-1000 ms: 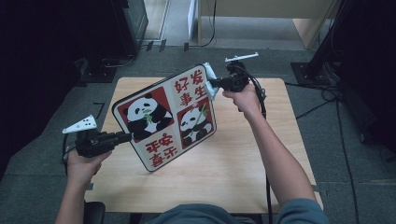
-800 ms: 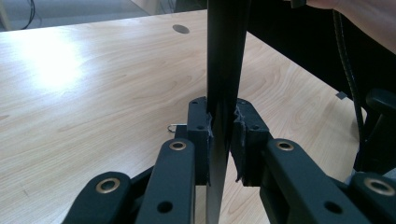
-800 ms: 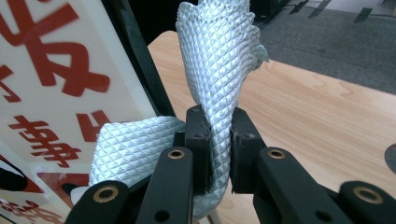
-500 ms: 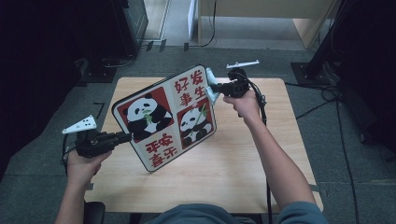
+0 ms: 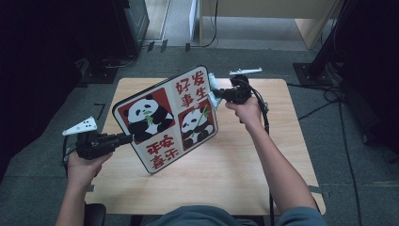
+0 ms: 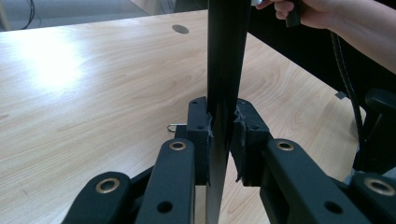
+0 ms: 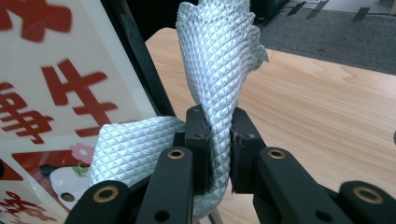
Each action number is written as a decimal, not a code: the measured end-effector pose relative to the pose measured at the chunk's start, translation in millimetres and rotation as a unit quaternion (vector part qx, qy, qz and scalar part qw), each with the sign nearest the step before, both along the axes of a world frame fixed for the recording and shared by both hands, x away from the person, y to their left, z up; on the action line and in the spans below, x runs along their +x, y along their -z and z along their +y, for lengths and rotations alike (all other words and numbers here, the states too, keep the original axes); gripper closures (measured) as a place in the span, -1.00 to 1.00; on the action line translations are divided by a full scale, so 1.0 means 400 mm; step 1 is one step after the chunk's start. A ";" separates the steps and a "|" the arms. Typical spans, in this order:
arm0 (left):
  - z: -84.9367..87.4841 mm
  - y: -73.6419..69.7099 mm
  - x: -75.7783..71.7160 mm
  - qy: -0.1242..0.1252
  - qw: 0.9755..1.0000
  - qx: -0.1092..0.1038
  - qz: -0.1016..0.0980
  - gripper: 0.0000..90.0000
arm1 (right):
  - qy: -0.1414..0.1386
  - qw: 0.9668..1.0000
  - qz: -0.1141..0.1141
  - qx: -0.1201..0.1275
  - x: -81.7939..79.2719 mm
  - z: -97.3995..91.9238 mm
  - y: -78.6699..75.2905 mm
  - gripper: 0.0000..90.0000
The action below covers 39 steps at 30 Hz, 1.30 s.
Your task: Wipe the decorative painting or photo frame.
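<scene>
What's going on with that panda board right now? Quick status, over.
Left gripper shut on panda board edge, tilted above table. Right gripper shut on cloth, against board. Nothing in the way.

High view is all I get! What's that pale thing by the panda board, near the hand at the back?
Observer: It's a pale blue cloth with a quilted diamond pattern, pinched in the right gripper.
Operator: Is it wiping the pandas?
Observer: A fold of it lies against the panda board, near its black edge.
Operator: And how does the other gripper hold the board?
Observer: The left gripper clamps the board's thin black edge between its pads, and the board rises straight up from them.
</scene>
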<state>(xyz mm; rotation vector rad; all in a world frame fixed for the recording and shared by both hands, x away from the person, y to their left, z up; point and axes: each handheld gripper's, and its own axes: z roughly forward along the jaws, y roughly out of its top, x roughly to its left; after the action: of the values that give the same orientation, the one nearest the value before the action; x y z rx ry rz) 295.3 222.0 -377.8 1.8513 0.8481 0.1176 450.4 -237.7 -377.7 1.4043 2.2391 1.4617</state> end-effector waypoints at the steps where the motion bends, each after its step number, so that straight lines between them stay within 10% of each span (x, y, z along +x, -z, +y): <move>1: 0.000 0.000 0.000 0.000 1.000 0.000 0.000 0.76 | 0.001 1.000 0.002 0.001 -0.001 0.000 0.003 0.80; 39: -0.001 0.001 -0.001 0.001 1.000 -0.001 0.001 0.76 | 0.011 0.999 0.032 0.004 -0.026 -0.016 0.120 0.80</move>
<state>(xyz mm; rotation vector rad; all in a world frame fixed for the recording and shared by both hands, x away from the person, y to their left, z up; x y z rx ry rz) 294.8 221.7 -378.0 1.8516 0.8480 0.1131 439.9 -244.0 -425.8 1.4938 2.2509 1.4399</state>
